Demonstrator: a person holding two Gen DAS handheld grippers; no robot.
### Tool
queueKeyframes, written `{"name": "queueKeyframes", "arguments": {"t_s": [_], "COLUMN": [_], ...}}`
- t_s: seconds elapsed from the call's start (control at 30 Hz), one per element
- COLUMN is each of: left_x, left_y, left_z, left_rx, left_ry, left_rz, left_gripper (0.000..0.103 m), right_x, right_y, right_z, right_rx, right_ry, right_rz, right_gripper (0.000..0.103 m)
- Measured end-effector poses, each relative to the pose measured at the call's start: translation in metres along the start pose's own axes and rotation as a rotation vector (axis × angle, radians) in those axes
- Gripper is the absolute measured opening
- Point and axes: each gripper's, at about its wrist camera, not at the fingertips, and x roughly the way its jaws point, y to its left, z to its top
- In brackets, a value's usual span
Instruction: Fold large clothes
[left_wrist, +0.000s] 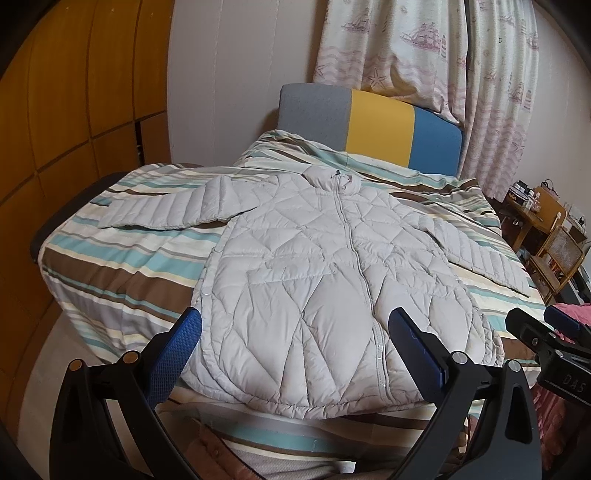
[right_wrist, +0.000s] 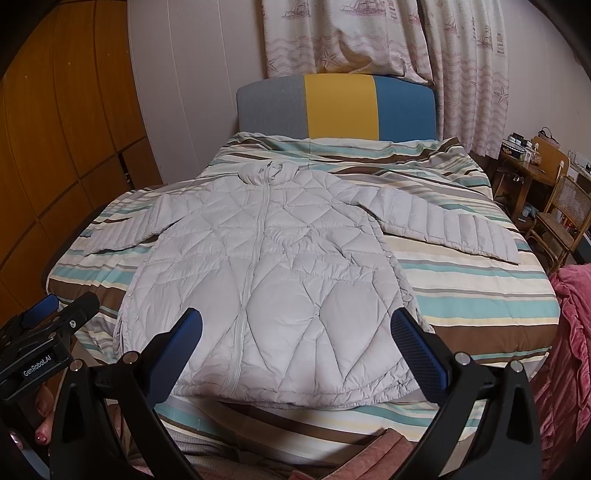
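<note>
1. Orange-brown wood panelling (left_wrist: 74, 122) fills the far left of the room, beside a pale wall.
2. The left gripper (left_wrist: 295, 332) hovers above the foot of the bed, its blue-padded fingers (left_wrist: 181, 354) spread wide with nothing between them.
3. A pale grey quilted jacket (left_wrist: 314, 266) lies flat and face up on the striped bedspread (left_wrist: 110, 258), zipped, collar toward the grey, yellow and blue headboard (left_wrist: 369, 125), both sleeves spread outward.
4. The right gripper (right_wrist: 295, 332) hangs over the jacket's hem, likewise released and empty.
5. A pink blanket (right_wrist: 569, 332) sits at the bed's right edge, with wooden chairs (right_wrist: 561, 218) and ship-print curtains (right_wrist: 369, 33) behind.
</note>
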Motion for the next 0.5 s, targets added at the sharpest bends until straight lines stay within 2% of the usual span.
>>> {"name": "queueKeyframes", "arguments": {"t_s": [0.5], "left_x": [0.018], "left_y": [0.004], "left_z": [0.004], "left_rx": [-0.002], "left_ry": [0.053], "left_rz": [0.060], "left_gripper": [0.100], "right_x": [0.014], "right_y": [-0.007], "right_z": [0.002], "right_rx": [0.025], "right_ry": [0.030], "right_rz": [-0.013], "right_gripper": [0.101]}}
